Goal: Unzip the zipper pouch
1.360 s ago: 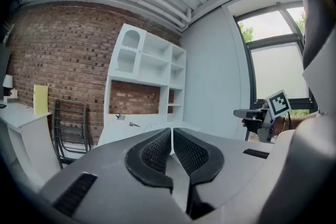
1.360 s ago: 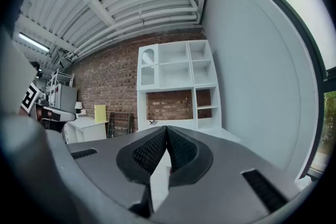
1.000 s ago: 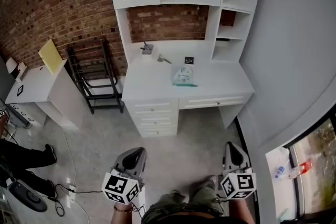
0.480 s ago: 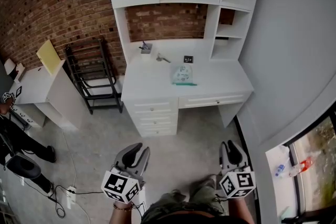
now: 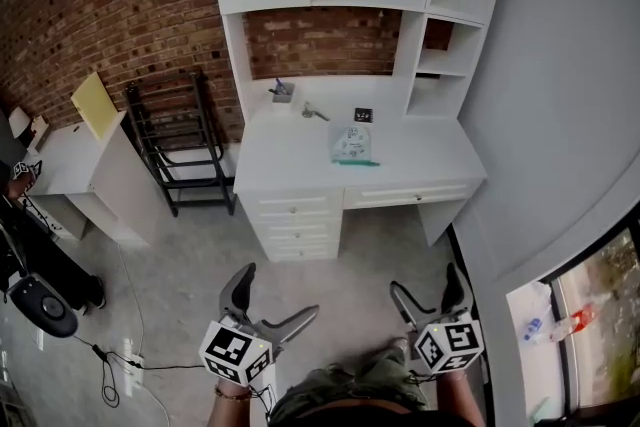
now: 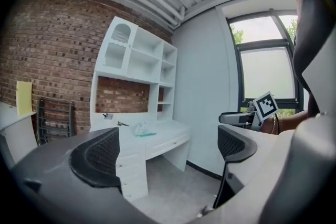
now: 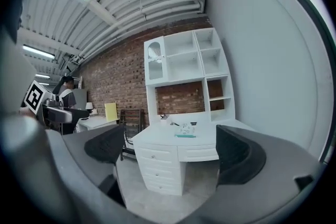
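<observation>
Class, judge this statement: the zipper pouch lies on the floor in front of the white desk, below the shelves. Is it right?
Not quite. The zipper pouch lies on top of the white desk, below the shelves, not on the floor in front of it; the head view shows this.

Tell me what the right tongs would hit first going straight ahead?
Probably the drawers of the white desk, though depth is unclear. The right tongs, just opened, hold nothing.
</observation>
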A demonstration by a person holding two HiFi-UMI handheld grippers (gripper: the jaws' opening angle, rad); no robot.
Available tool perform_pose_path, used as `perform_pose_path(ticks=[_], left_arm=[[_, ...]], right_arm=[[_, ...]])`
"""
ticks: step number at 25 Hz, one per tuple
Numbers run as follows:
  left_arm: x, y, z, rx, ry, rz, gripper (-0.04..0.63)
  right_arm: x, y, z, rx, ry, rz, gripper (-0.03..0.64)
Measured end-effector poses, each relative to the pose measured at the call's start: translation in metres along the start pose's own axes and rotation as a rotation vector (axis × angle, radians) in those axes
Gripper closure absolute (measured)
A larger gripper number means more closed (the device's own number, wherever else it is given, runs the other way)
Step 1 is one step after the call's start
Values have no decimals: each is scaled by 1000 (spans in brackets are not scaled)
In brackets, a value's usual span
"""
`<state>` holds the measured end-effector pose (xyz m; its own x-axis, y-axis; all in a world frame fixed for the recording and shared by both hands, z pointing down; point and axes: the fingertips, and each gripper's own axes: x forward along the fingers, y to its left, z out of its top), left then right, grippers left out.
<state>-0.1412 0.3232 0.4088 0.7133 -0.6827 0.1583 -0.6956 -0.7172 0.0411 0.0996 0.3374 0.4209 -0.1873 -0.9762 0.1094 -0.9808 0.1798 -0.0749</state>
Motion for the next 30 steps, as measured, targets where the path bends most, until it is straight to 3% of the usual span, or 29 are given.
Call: perform_pose_path(ticks=[3,8,13,19,24,27,30], left_arm=[[-1,6,-1,0,2,31,26],[4,10,-8,3,42,-6,25],[15,4,-17,55,85,-52,28],[30,18,-21,70,94,-58,28],[51,52,-26,27,98,-7,28],[75,78,-26,94,139,27,29],[105,100,-18,149,143,7,29]], right_arm=[[8,2,-1,-29,0,0,47],[23,2,-2,-38,22,-7,43],[35,1,-6,-181,63,18,49],[64,-11,-3,-162,40,29,54],[105,-23,-5,-150,40,34,54],[136,-33,-8,-142,58,44,55],[172,-46,-4,-126,66,54,60]])
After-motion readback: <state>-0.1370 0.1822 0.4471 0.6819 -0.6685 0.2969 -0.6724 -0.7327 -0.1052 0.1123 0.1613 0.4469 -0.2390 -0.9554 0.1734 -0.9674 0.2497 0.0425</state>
